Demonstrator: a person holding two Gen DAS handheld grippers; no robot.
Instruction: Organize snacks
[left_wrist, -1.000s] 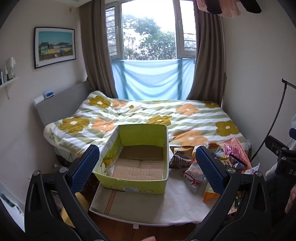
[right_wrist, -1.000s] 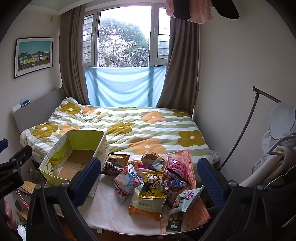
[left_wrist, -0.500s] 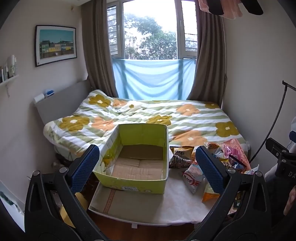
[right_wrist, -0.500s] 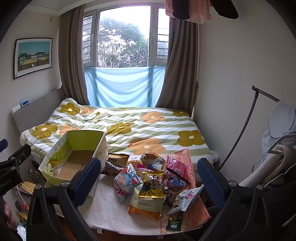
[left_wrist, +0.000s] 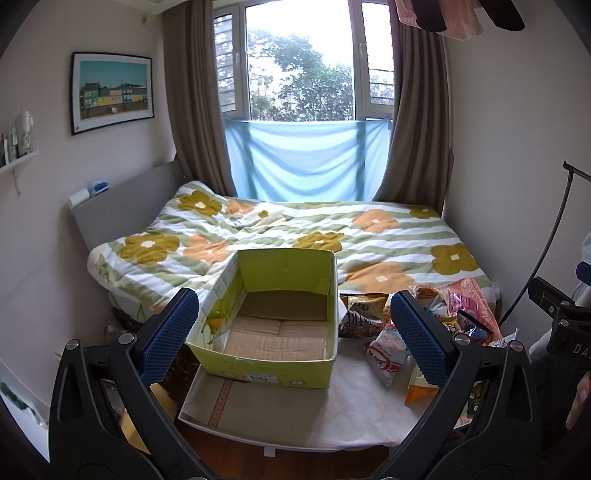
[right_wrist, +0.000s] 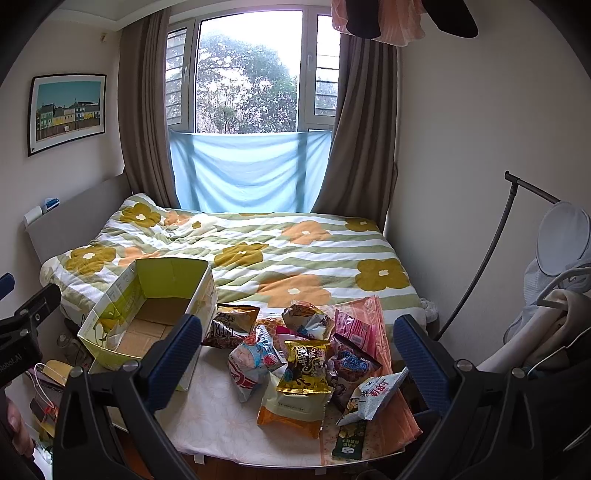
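left tool (left_wrist: 291, 325) spread wide, holding nothing | box (left_wrist: 273, 354) sitting empty on counter (left_wrist: 351, 417), past its fingers | right tool (right_wrist: 299, 350) spread wide | snacks (right_wrist: 303, 365) lying piled between its fingers

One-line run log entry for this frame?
stage: pre-grasp | left gripper: open, empty | right gripper: open, empty | box: empty | snack pile: on table, right of box

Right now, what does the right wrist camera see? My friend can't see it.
A pile of snack bags lies on a small table beside an open, empty yellow-green box. The right gripper hangs open above them, holding nothing. Behind is a bed with a flowered quilt.
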